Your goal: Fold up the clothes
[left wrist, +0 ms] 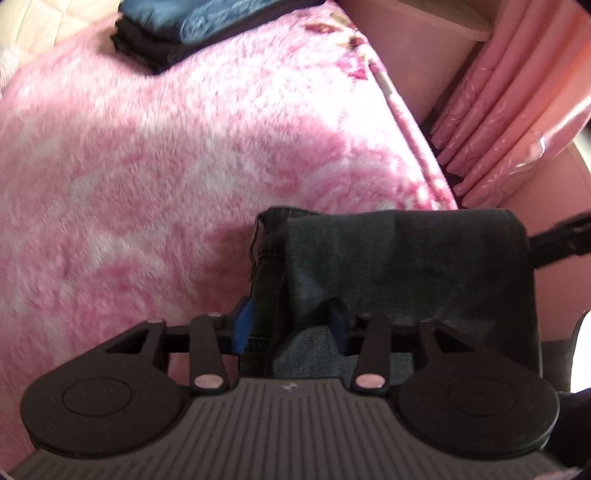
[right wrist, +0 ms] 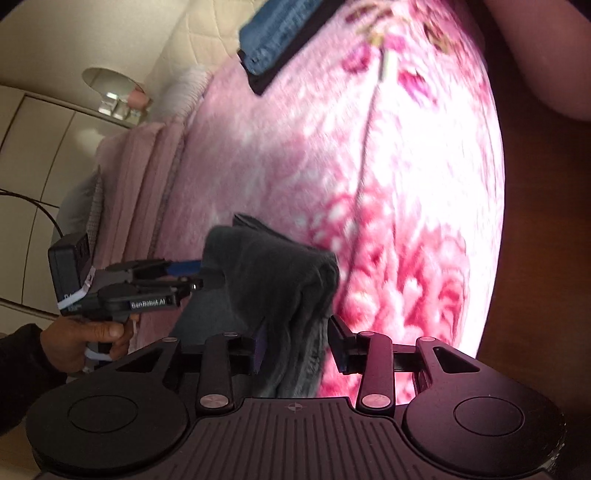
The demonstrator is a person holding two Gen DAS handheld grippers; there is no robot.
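A folded dark grey denim garment [left wrist: 406, 258] rests on the pink fluffy blanket [left wrist: 147, 166] near the bed's edge. My left gripper [left wrist: 290, 325] straddles its left folded edge, blue pads standing on either side of the cloth without visibly squeezing it. In the right wrist view the same garment [right wrist: 273, 266] hangs as a thick bundle between the pads of my right gripper [right wrist: 299, 349]; a thin gap shows at the right pad. The left gripper [right wrist: 195, 277], held by a hand [right wrist: 92, 336], meets the garment's far end.
A stack of folded blue and black clothes [left wrist: 192, 26] lies at the far end of the blanket [right wrist: 406, 184]. Pink curtains [left wrist: 498, 110] hang beside the bed. A lamp [right wrist: 110, 85] stands on a nightstand at the left. Brown floor [right wrist: 535, 221] borders the bed.
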